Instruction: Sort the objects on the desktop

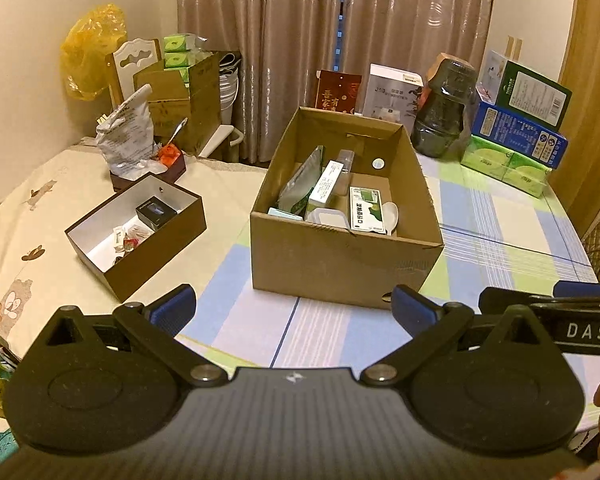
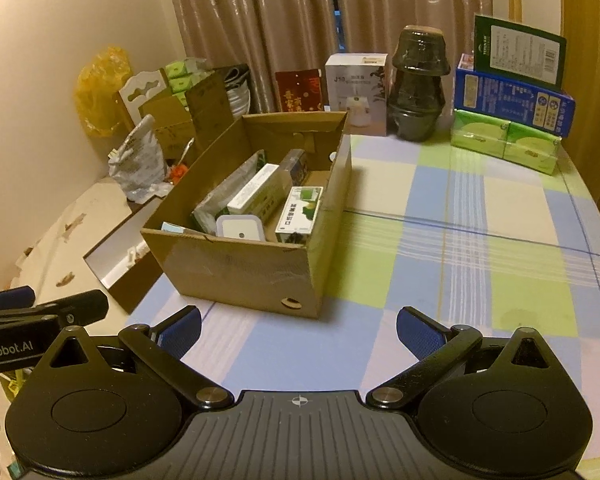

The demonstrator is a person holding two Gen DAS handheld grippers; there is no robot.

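An open cardboard box (image 1: 340, 268) stands mid-table; it also shows in the right wrist view (image 2: 240, 276). Inside lie a green-and-white medicine box (image 1: 365, 210), a long white carton (image 1: 326, 182), a silver pouch (image 1: 300, 188), a white lidded container (image 2: 239, 231) and a white spoon (image 1: 391, 216). A smaller brown box (image 1: 156, 248) to the left holds a small black box (image 1: 156, 211) and wrapped sweets. My left gripper (image 1: 294, 310) is open and empty, just short of the cardboard box. My right gripper (image 2: 300, 330) is open and empty over the checked cloth.
Along the far edge stand a dark jar (image 2: 418, 88), a white appliance carton (image 2: 356, 92), a red packet (image 1: 338, 94), and stacked blue and green boxes (image 2: 512, 120). A crumpled bag (image 1: 126, 136) on a dark tray sits far left. A chair and cartons stand behind.
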